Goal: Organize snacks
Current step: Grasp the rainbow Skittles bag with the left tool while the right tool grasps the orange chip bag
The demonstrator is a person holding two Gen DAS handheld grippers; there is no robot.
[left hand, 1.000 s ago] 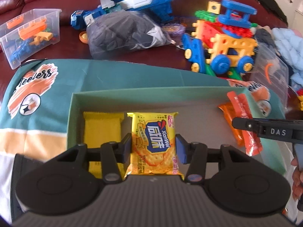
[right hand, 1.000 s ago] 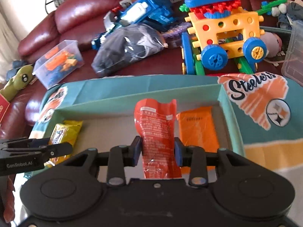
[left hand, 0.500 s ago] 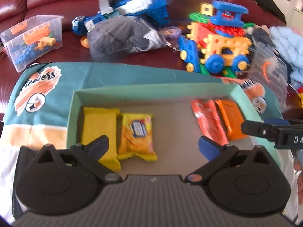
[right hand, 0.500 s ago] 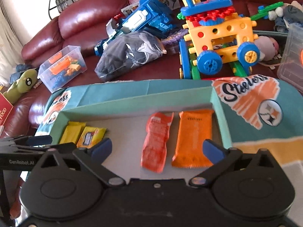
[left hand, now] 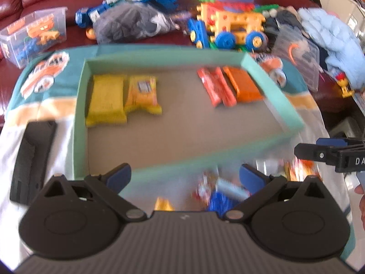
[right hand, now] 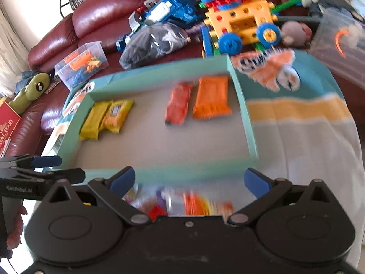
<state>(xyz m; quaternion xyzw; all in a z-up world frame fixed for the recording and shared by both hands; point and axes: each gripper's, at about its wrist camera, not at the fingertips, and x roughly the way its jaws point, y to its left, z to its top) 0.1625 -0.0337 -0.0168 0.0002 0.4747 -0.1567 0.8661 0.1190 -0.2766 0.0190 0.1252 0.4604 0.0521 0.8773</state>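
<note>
A shallow green box (left hand: pixel 277 105) holds two yellow packets (left hand: pixel 106 100) (left hand: pixel 142 96) at its left end. A red packet (left hand: pixel 215 89) and an orange packet (left hand: pixel 245 86) lie at its right end. My left gripper (left hand: pixel 184 175) hangs open over the box's near wall, nothing between its fingers. Just below it lies a blurred pile of loose snacks (left hand: pixel 219 191). In the right wrist view my right gripper (right hand: pixel 189 180) is open too, above the same near wall (right hand: pixel 182 172) and the loose snacks (right hand: pixel 187 203). Each gripper shows in the other's view, right gripper (left hand: pixel 306 147) and left gripper (right hand: pixel 70 167).
The box rests on a teal, yellow and white blanket (right hand: pixel 308 118) over a maroon sofa. Behind it stand plastic construction toys (left hand: pixel 230 25), a grey bag (left hand: pixel 132 22) and a clear bin (left hand: pixel 34 36). A black slab (left hand: pixel 32 159) lies left of the box.
Both grippers opened, letting go of the yellow cracker packet and the red packet inside the box. Both then drew back to the box's near wall, and loose snacks came into view.
</note>
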